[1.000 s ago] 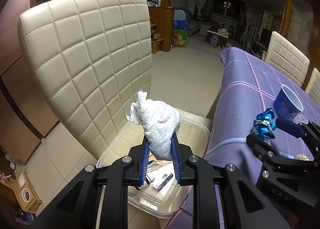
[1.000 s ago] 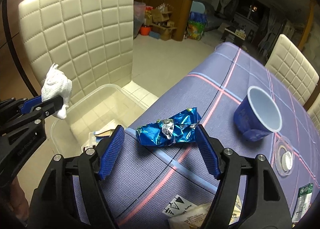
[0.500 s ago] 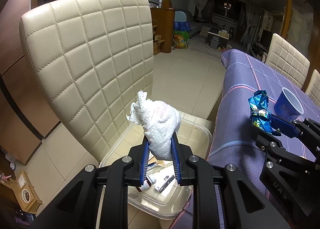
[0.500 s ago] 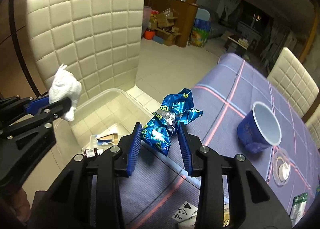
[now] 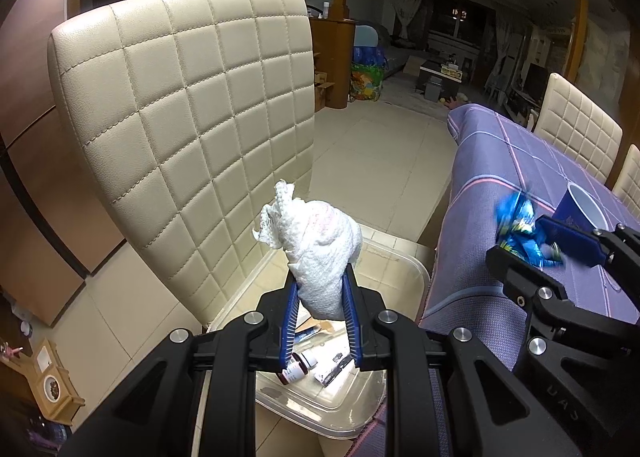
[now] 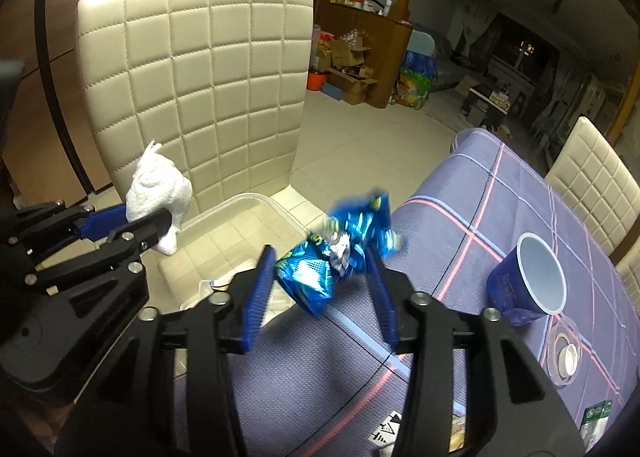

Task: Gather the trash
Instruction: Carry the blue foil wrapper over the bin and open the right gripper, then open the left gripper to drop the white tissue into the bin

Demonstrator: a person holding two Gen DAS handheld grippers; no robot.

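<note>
Where tiles (image 5: 372, 145) meet purple tablecloth (image 6: 472, 217).

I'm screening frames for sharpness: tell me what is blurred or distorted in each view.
Left wrist view: fisheye bows the chair back; the tissue wad is sharp, the blue wrapper smeared by motion. Right wrist view: the wrapper blurs between the right gripper's opening jaws; the blue cup is crisp; corners vignette dark.

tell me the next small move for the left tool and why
Probably open the left tool to drop the crumpled white tissue: it is clamped directly above the clear bin, which already holds trash, while the right tool is opening around the blue wrapper.
</note>
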